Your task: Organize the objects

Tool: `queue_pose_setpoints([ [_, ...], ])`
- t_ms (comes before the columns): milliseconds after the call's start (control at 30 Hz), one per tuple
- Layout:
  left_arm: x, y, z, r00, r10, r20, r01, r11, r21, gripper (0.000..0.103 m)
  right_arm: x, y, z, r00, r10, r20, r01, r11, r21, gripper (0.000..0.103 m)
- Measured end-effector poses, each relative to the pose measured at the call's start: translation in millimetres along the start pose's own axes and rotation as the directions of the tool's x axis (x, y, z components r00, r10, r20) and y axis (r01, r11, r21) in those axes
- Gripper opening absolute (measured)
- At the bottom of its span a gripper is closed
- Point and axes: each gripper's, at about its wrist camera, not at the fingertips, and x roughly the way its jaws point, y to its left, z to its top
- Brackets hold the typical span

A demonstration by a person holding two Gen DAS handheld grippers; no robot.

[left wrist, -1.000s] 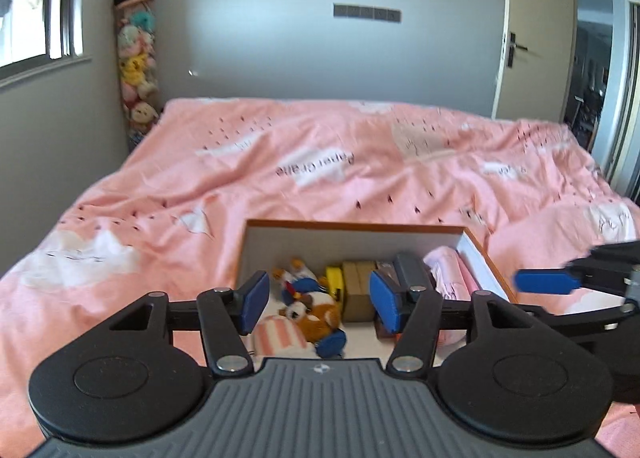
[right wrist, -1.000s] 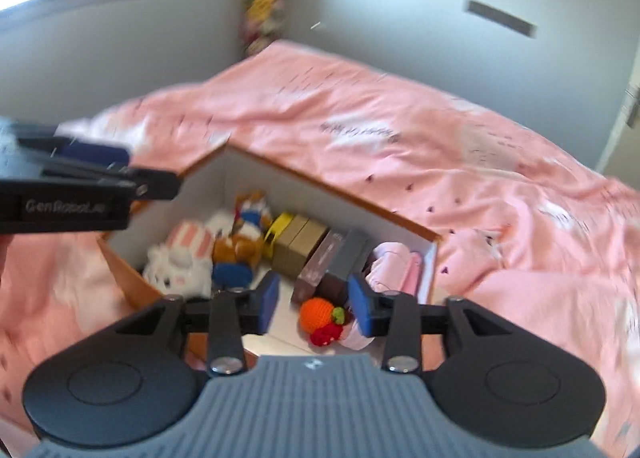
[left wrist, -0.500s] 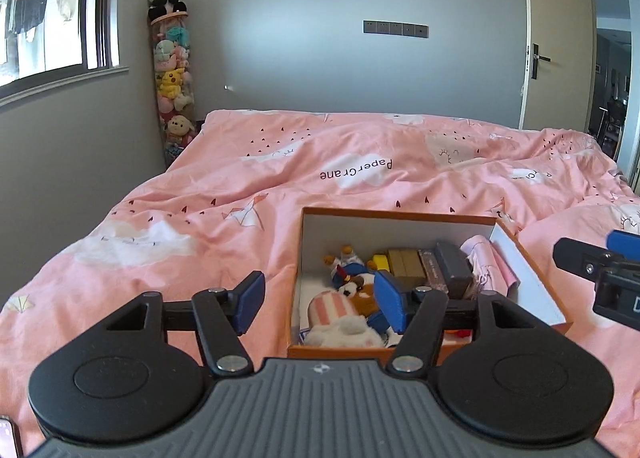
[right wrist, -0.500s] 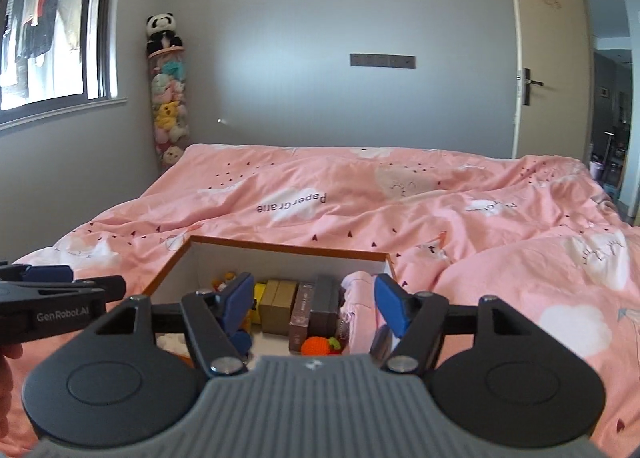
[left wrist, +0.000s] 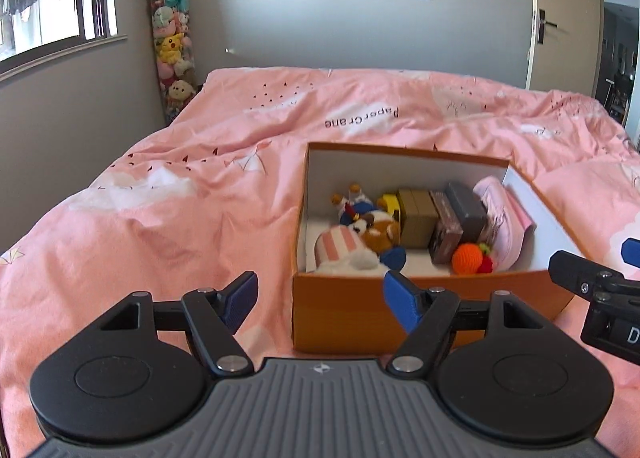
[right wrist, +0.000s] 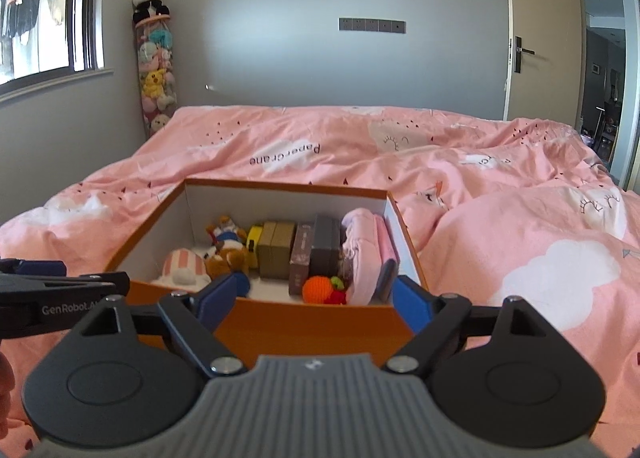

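An orange cardboard box [left wrist: 432, 310] [right wrist: 320, 322] sits on the pink bed. Inside lie plush toys [left wrist: 368, 234] [right wrist: 224, 254], small upright boxes [left wrist: 416, 214] [right wrist: 304, 254], a crocheted orange fruit [left wrist: 468, 258] [right wrist: 318, 289] and folded pink cloth [left wrist: 502, 218] [right wrist: 366, 254]. My left gripper [left wrist: 320, 298] hangs in front of the box's near left corner, its jaws opening with nothing between them. My right gripper [right wrist: 316, 300] hovers before the box's near wall, jaws also opening and holding nothing. Each gripper shows at the edge of the other's view.
The pink duvet [left wrist: 168, 218] [right wrist: 520, 250] covers the whole bed around the box. A tall clear tube of plush toys [left wrist: 172, 38] [right wrist: 154, 70] stands in the far left corner by the window. A door [right wrist: 536, 34] stands at the right.
Both grippers have pulled back from over the box toward its near side and opened wider. The right gripper's view has levelled out from a tilt.
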Motion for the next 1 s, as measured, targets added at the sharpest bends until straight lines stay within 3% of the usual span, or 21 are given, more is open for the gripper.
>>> queue_pose_setpoints([
  [400, 4.6, 5.3, -6.1, 0.998, -0.003, -0.060, 0.003, 1.000, -0.004, 0.087, 9.8, 0.7, -12.7, 0.998, -0.027, -0.052, 0.027, 1.000, 0.002, 0.090],
  [1000, 3.6, -1.6, -8.6, 0.997, -0.020, -0.078, 0.022, 0.999, 0.031, 0.088, 8.6, -4.5, -16.4, 0.997, -0.029, -0.067, 0.030, 0.999, 0.015, 0.092],
])
